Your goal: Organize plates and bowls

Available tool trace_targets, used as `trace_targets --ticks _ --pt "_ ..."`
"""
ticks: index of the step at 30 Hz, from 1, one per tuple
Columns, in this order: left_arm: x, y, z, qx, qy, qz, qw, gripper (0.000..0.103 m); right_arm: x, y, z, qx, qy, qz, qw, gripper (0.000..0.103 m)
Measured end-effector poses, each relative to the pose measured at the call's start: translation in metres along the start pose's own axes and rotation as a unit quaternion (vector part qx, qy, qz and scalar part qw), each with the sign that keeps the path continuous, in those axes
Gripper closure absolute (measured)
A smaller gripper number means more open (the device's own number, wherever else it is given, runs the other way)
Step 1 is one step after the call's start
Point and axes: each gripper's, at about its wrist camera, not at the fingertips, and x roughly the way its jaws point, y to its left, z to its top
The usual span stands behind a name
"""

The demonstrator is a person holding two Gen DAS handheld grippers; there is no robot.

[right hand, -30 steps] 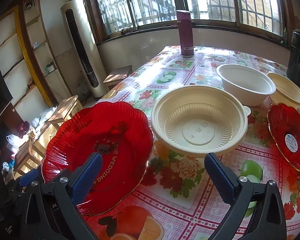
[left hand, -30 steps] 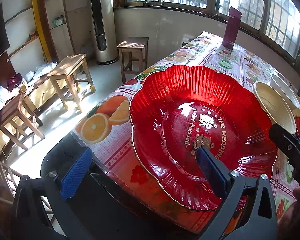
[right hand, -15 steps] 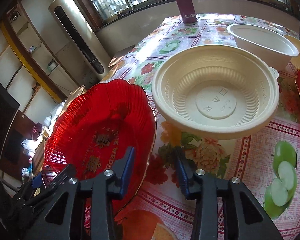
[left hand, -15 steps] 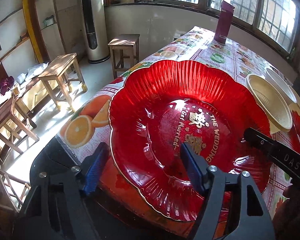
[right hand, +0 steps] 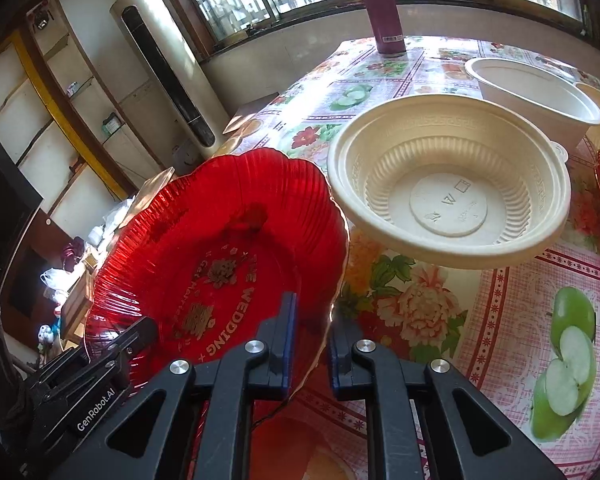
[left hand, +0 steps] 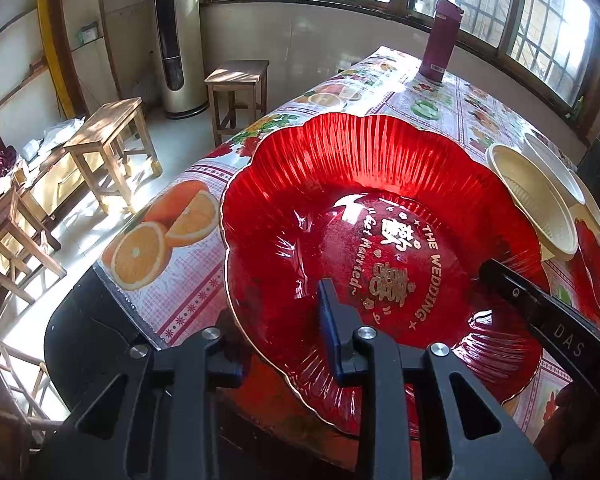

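On the fruit-print tablecloth (right hand: 440, 308), red plate (right hand: 220, 240), bowls.

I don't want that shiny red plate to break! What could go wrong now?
The big red plate is pinched only at its thin rim: the right tongs on one edge, the left tongs closing on another. If they pull apart or lift unevenly, it could bend or slip out. It also sits right beside the cream bowl, so lifting may bump it.
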Motion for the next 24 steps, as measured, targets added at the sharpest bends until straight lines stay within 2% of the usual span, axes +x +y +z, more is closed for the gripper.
trace_targets --ticks 8,14,17,19,20,21,22,24 --pt "-0.025 0.005 -0.010 -0.006 -0.002 -0.006 1.0000 0.076 -0.026 0.005 -0.014 -0.006 -0.014 0.015 1.000 0.089" --pt "-0.027 0.004 -0.017 -0.013 0.014 -0.007 0.9998 0.076 -0.023 -0.004 -0.022 0.014 0.017 0.032 0.999 0.085" --pt "-0.025 0.008 -0.023 -0.027 0.033 -0.021 0.9989 0.067 -0.026 -0.009 -0.025 0.022 0.026 0.038 0.999 0.082" --pt "-0.030 0.010 -0.029 -0.025 0.035 -0.037 0.9984 0.057 -0.035 -0.010 -0.025 0.012 0.024 0.031 0.999 0.069" --pt "-0.035 0.011 -0.033 -0.021 0.033 -0.045 0.9982 0.054 -0.042 -0.012 -0.026 0.008 0.020 0.033 0.999 0.051" --pt "-0.042 0.012 -0.036 -0.014 0.027 -0.057 0.9979 0.047 -0.050 -0.015 -0.027 0.004 0.010 0.035 0.999 0.037" --pt "-0.049 0.014 -0.041 -0.009 0.026 -0.062 0.9977 0.036 -0.059 -0.018 -0.030 0.002 -0.001 0.035 0.999 0.032" --pt "-0.067 0.017 -0.048 -0.008 0.014 -0.085 0.9962 0.033 -0.079 -0.030 -0.034 0.000 -0.022 0.036 0.999 0.028"
